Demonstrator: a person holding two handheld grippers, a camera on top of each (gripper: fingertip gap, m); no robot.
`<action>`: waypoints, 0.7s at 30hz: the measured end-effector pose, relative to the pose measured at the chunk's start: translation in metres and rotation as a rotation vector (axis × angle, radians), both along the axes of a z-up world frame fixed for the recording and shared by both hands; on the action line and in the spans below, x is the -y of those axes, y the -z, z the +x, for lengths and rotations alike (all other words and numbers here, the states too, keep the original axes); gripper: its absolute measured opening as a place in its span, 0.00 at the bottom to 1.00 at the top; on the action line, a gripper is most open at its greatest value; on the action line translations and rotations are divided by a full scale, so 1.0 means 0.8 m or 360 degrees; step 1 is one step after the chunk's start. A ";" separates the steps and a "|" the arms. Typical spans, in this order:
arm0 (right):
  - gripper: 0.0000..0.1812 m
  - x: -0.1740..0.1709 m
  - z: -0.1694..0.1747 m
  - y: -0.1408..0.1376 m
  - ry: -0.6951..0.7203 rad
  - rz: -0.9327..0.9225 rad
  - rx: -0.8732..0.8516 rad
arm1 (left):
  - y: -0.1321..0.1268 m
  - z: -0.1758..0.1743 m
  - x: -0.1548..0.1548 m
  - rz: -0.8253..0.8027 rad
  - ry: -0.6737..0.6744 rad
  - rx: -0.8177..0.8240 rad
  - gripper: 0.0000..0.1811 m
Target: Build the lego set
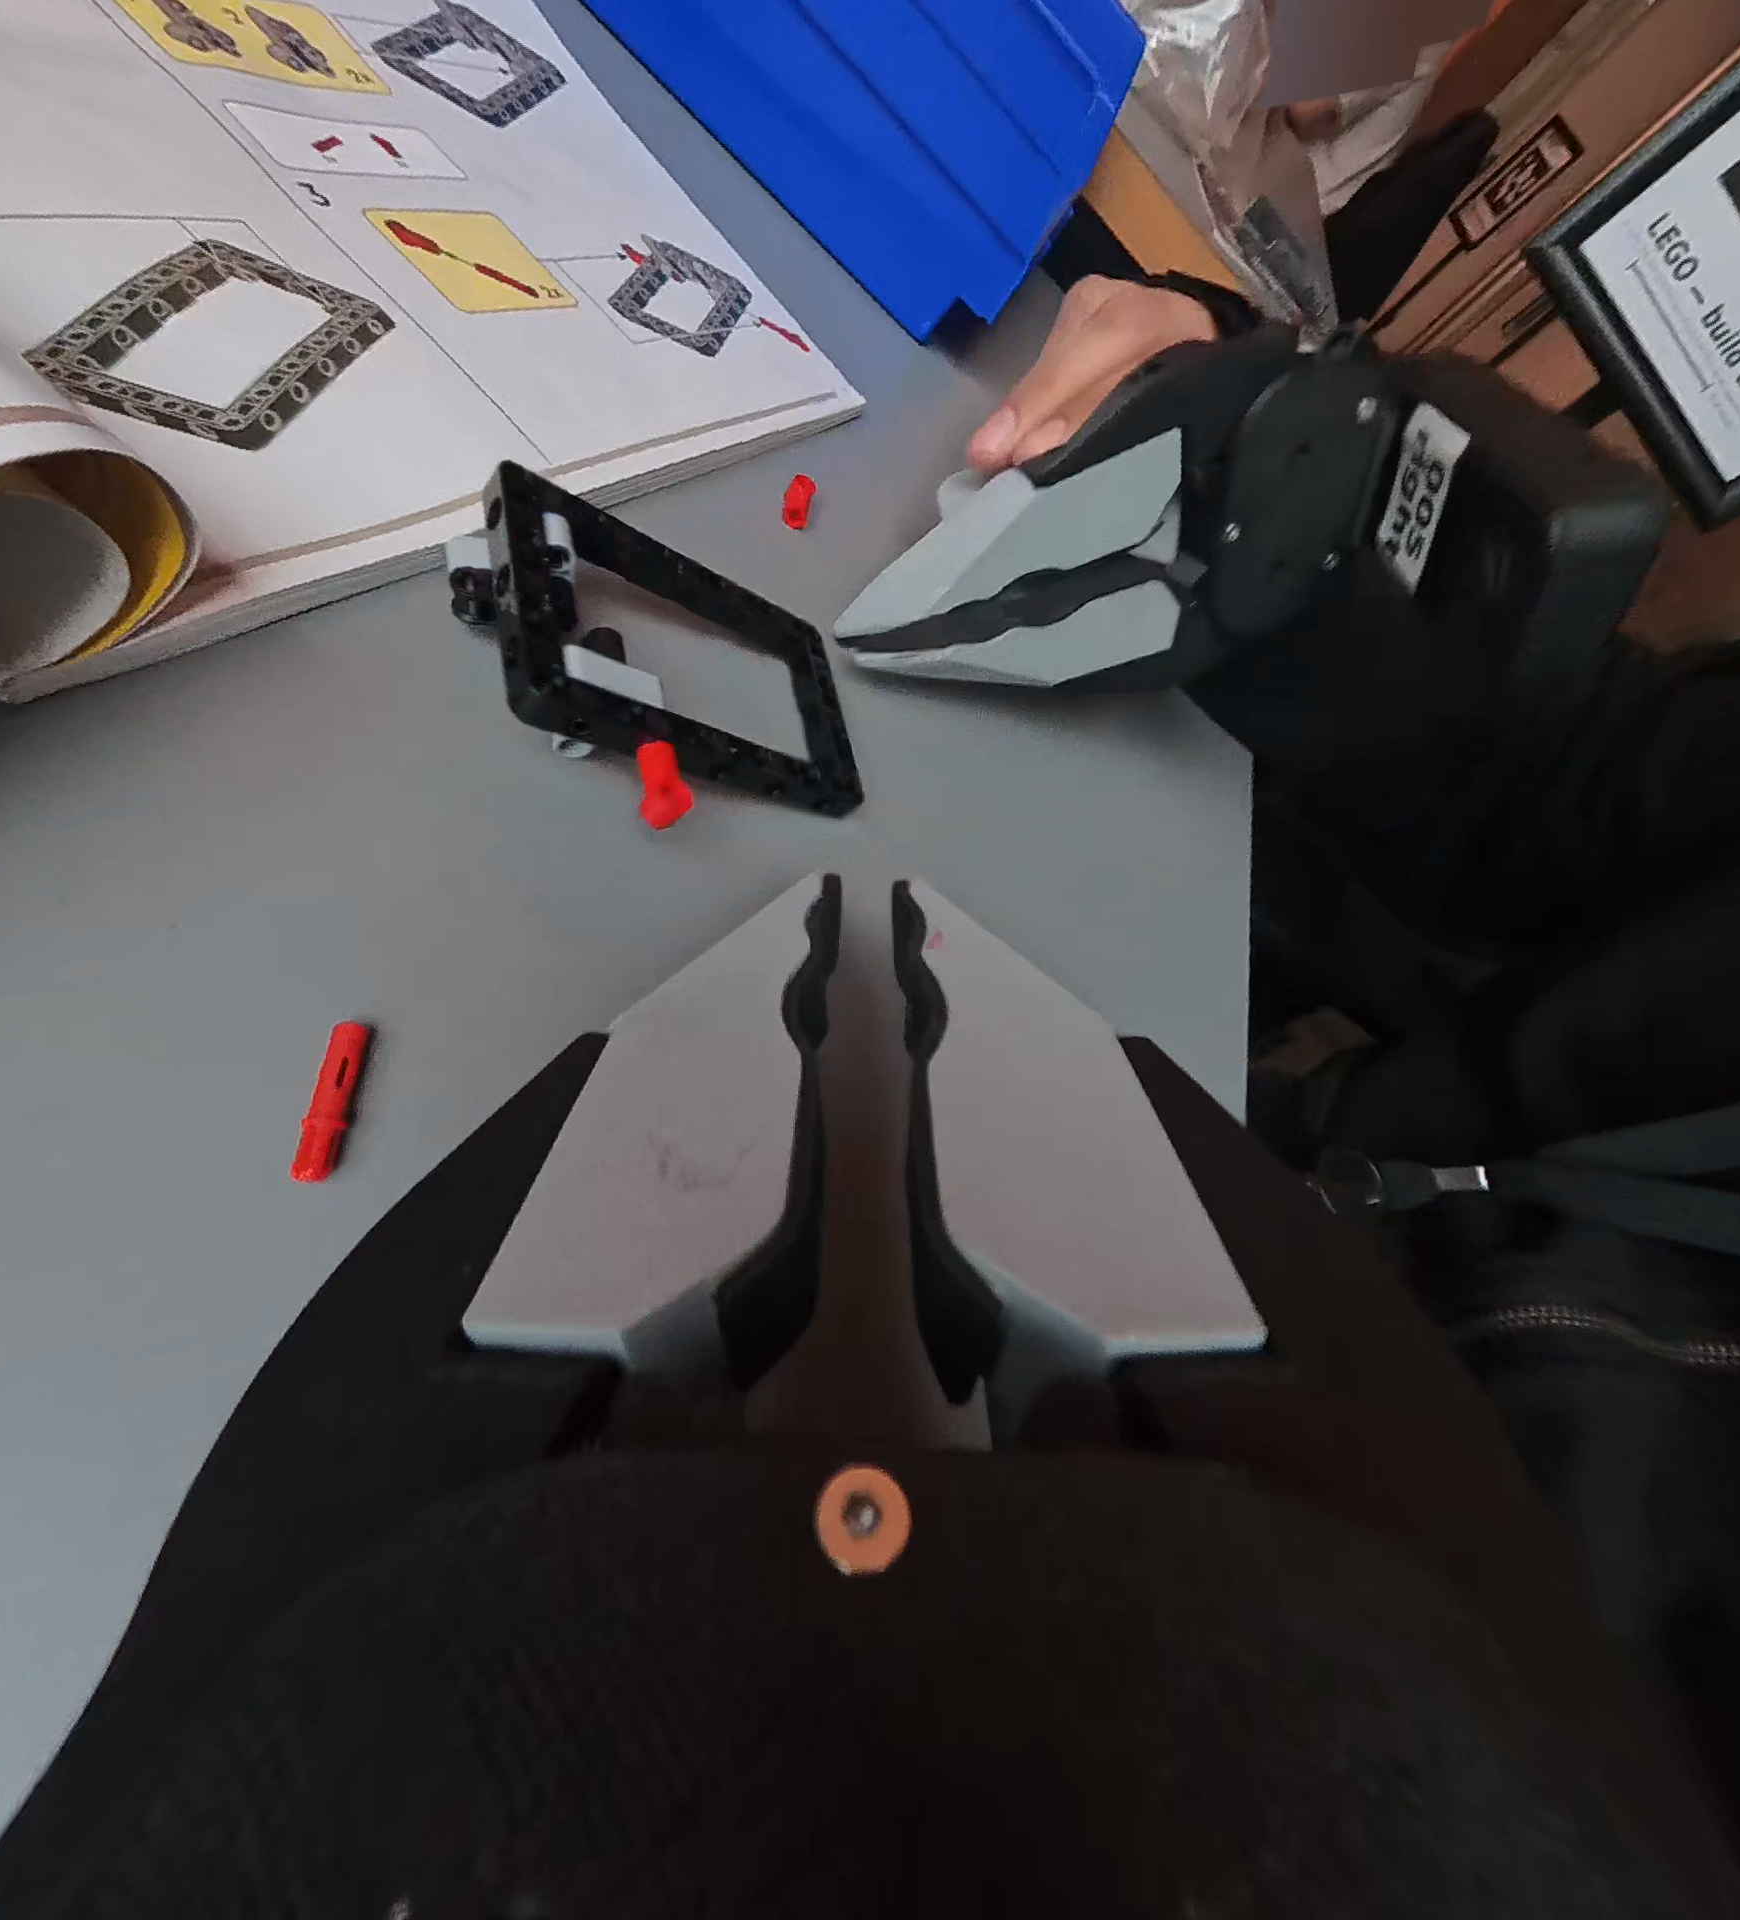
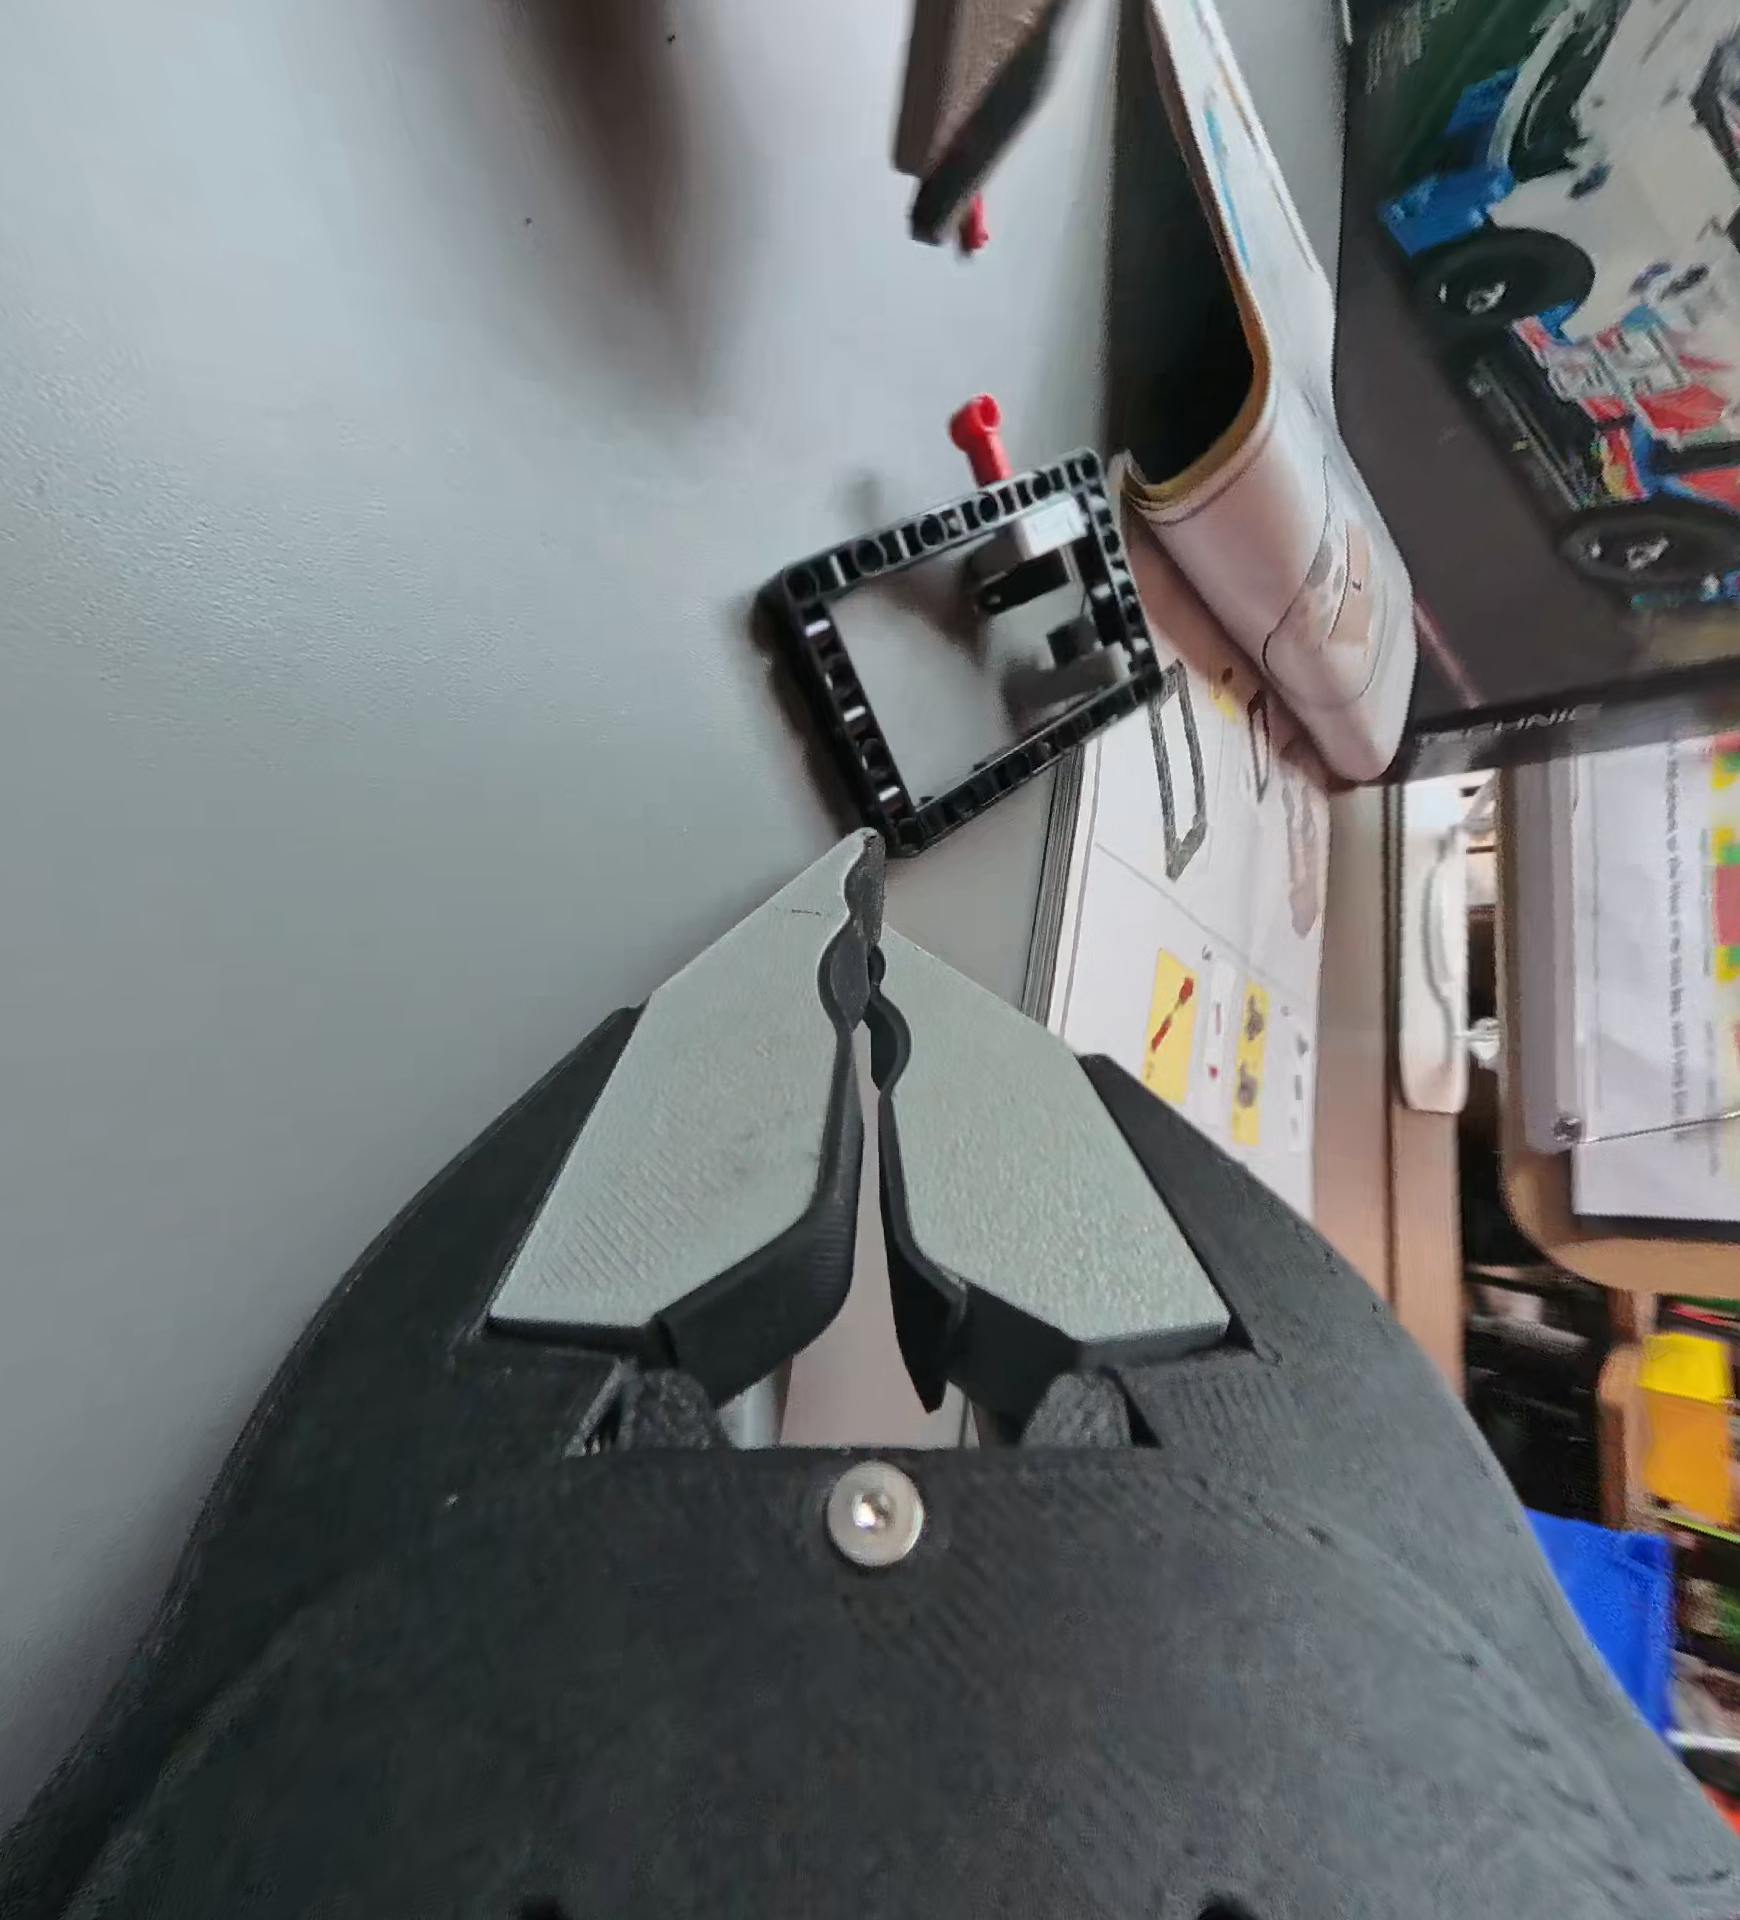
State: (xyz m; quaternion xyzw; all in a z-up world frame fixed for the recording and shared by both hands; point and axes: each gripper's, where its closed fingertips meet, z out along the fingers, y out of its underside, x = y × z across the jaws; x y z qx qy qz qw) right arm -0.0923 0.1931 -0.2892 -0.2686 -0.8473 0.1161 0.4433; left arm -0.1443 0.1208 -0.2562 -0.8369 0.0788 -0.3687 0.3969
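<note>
A black rectangular lego frame (image 1: 668, 556) lies on the grey table, with grey pieces (image 1: 617, 675) fitted inside one end. A red pin (image 1: 660, 795) sticks out of its near side. It also shows in the right wrist view (image 2: 824, 686) with the red pin (image 2: 980, 436). A loose long red pin (image 1: 331, 1101) lies to the left, and a small red piece (image 1: 796, 502) lies beyond the frame. My left gripper (image 1: 861, 888) is slightly open and empty, just short of the frame. My right gripper (image 1: 850, 639) (image 2: 878, 894) is shut and empty, its tip at the frame's corner.
The open instruction booklet (image 1: 326, 312) lies behind the frame, one page curled. A blue bin (image 1: 897, 135) and a framed sign (image 1: 1718, 260) stand at the back. A lego set box (image 2: 1572, 312) stands beyond the booklet (image 2: 1261, 582). A person's hand (image 1: 1074, 364) holds the right gripper.
</note>
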 end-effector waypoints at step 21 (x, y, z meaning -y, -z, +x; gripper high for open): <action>0.00 -0.032 -0.019 -0.086 0.0372 -0.1352 -0.0378 | 0.002 -0.060 -0.063 -0.0156 -0.0121 -0.0197 0.20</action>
